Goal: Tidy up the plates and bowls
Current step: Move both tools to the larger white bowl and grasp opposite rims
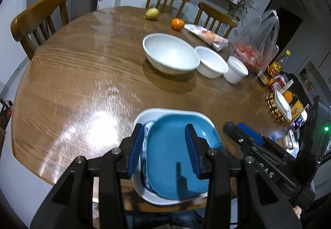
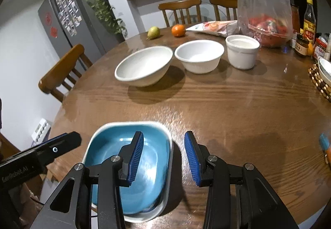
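Observation:
A square blue plate [image 1: 169, 167] [image 2: 115, 146] lies on a bigger white plate [image 1: 144, 115] [image 2: 170, 158] at the near edge of the wooden table [image 1: 82, 84]. A patterned rim [image 1: 144, 146] shows between the two on the left. My left gripper [image 1: 164, 127] hovers open over the stack's left side, and nothing is pinched. My right gripper [image 2: 163, 133] is open as well, its jaws straddling the stack's right rim from above. Farther back stand a large white bowl [image 1: 169, 55] [image 2: 142, 65], a smaller white bowl [image 1: 211, 61] [image 2: 199, 55] and a deep white cup [image 1: 235, 69] [image 2: 242, 51].
At the far side lie a pear [image 2: 153, 32], an orange [image 2: 178, 30], a snack packet [image 2: 215, 27] and a plastic bag [image 2: 264, 22] of red items. Bottles and jars [image 2: 306, 28] crowd the right edge beside a beaded trivet [image 2: 318, 82] bearing a dish. Wooden chairs [image 1: 39, 18] ring the table.

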`<action>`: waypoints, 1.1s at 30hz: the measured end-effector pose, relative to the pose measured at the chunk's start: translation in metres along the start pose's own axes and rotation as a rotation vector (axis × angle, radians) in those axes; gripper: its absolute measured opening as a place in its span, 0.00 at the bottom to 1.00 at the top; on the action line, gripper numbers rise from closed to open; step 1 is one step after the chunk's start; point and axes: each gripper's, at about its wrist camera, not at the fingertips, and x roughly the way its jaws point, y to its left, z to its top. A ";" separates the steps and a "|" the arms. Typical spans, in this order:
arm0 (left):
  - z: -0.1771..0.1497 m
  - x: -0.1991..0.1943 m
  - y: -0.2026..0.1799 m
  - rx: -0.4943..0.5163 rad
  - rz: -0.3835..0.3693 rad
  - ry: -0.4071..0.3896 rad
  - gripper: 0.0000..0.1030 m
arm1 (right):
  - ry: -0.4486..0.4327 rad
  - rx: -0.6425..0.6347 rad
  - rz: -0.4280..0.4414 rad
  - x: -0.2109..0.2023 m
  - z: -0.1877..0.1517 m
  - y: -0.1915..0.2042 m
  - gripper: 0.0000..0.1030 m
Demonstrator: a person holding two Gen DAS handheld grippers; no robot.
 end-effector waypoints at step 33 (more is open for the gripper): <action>0.155 0.129 0.038 -0.106 0.080 0.163 0.51 | 0.241 0.018 0.076 0.187 0.190 0.003 0.40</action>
